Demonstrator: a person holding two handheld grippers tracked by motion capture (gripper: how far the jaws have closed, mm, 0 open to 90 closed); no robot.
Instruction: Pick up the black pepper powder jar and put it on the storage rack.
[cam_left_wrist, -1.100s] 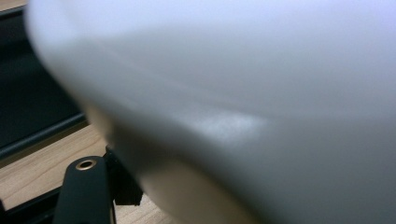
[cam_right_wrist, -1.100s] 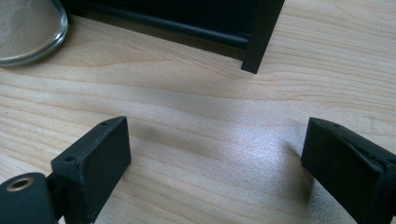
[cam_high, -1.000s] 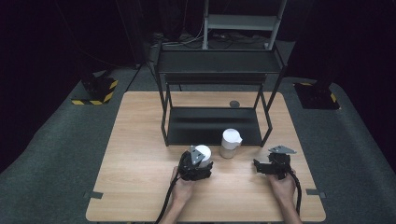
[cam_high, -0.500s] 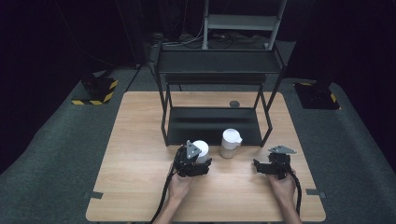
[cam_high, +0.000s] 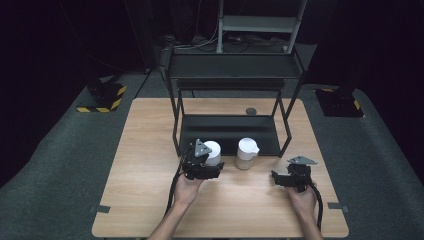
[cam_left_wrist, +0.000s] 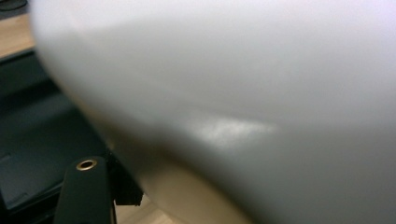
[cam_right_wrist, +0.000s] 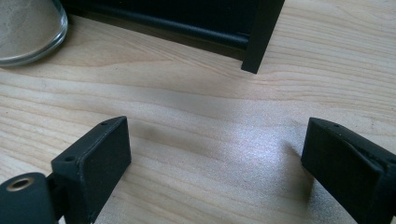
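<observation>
While the black shelf rack (cam_high: 235, 90) stands at the middle of the wooden table (cam_high: 145, 150), we see two white cups in front of it. The left cup (cam_high: 212, 152) sits just before the rack's front left leg, right up against the left gripper (cam_high: 202, 167), and from the left gripper view its pale wall (cam_left_wrist: 243, 102) swells so close and blurred that we cannot tell whether the jaws are pinching it or merely spread beside it; one black jaw peeks out at the lower left there. The second cup (cam_high: 247, 152), with a lid and a small spout-like lip, stands before the rack's lower shelf, well apart from the right gripper (cam_high: 292, 177). That gripper rests on the table near the rack's front right leg (cam_right_wrist: 261, 35), jaws spread wide with bare wood between them; a clear rounded base (cam_right_wrist: 28, 30) shows at the far left of its view. We read no label or writing anywhere. Count: two cups, two grippers, one rack, one small dark disc (cam_high: 251, 111) on the table behind the rack.
</observation>
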